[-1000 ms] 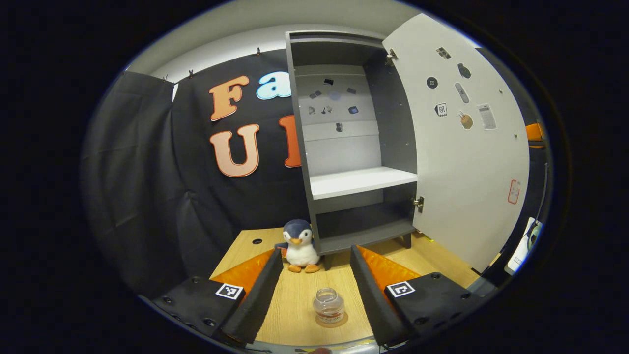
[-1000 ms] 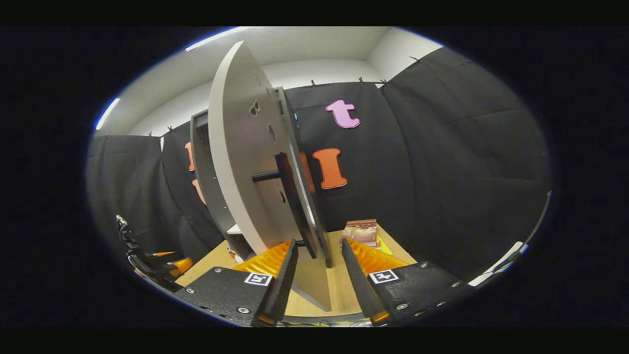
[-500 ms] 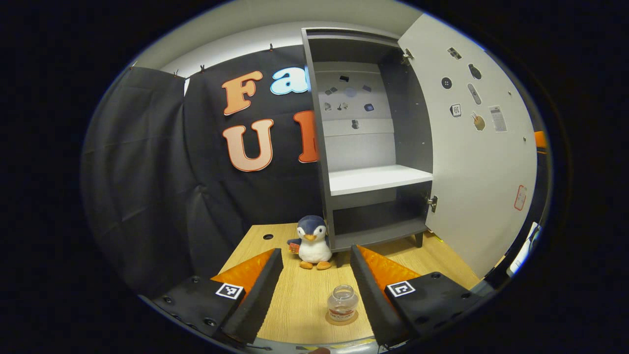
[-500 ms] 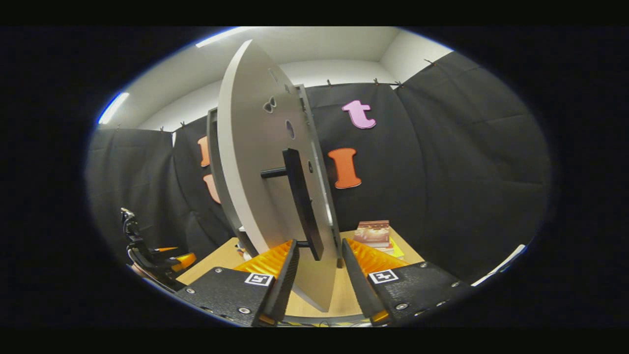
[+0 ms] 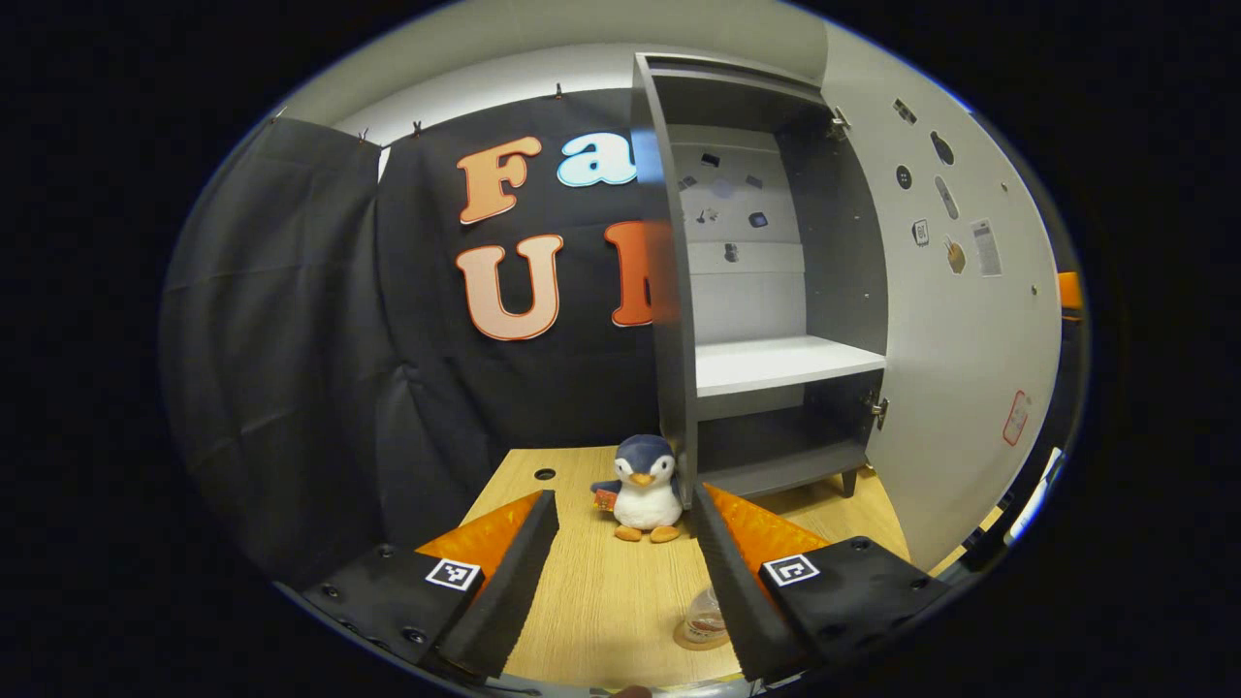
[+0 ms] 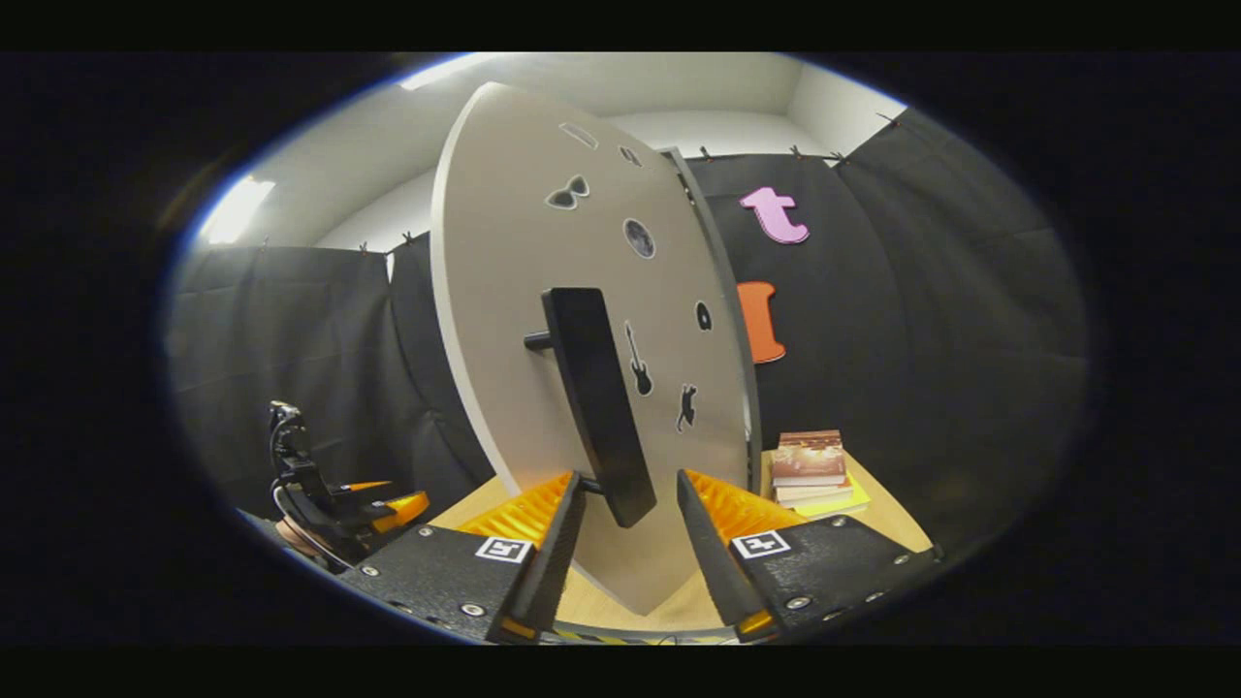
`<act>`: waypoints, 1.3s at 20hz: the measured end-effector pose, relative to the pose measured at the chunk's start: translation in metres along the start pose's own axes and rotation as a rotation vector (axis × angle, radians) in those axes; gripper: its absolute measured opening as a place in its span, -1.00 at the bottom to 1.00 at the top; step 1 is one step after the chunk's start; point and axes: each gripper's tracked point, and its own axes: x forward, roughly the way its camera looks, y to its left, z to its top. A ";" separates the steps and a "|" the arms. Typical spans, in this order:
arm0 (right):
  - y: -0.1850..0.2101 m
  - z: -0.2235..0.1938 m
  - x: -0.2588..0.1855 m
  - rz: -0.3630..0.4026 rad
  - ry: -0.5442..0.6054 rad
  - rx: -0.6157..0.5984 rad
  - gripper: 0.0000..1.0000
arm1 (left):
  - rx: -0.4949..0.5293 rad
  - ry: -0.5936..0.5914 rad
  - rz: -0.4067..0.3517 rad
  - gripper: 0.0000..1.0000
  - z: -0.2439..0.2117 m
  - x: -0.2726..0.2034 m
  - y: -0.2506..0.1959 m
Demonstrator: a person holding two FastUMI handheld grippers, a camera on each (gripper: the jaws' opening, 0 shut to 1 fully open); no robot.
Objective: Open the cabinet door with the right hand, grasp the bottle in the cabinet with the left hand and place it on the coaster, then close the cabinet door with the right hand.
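Grey cabinet point(image 5: 839, 242), white shelf point(image 5: 785, 364), pale door point(image 6: 514, 291) with black stickers and black handle point(image 6: 596, 402); navy-white penguin point(image 5: 645, 485), orange beak; light wood table point(image 5: 601, 601).

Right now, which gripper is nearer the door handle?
Right. The right gripper has the door handle between its open fingers; the left gripper is off by the bottle.

In the right gripper view, the right gripper point(image 6: 630, 499) hangs with its fingers spread either side of the lower end of the dark handle point(image 6: 596, 402) on the pale cabinet door point(image 6: 524, 242), a stack of books point(image 6: 812, 467) lying on the wooden table point(image 6: 877, 514) to the right.
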 end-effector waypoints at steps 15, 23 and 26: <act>0.077 -0.006 0.125 -0.004 -0.043 -0.111 0.59 | -0.085 -0.017 0.059 0.80 0.000 0.055 0.103; 0.083 -0.005 0.145 -0.044 -0.102 -0.125 0.62 | -0.103 -0.033 0.022 0.82 0.000 0.082 0.120; 0.084 -0.005 0.151 -0.064 -0.109 -0.120 0.62 | -0.109 -0.039 -0.009 0.82 0.002 0.095 0.118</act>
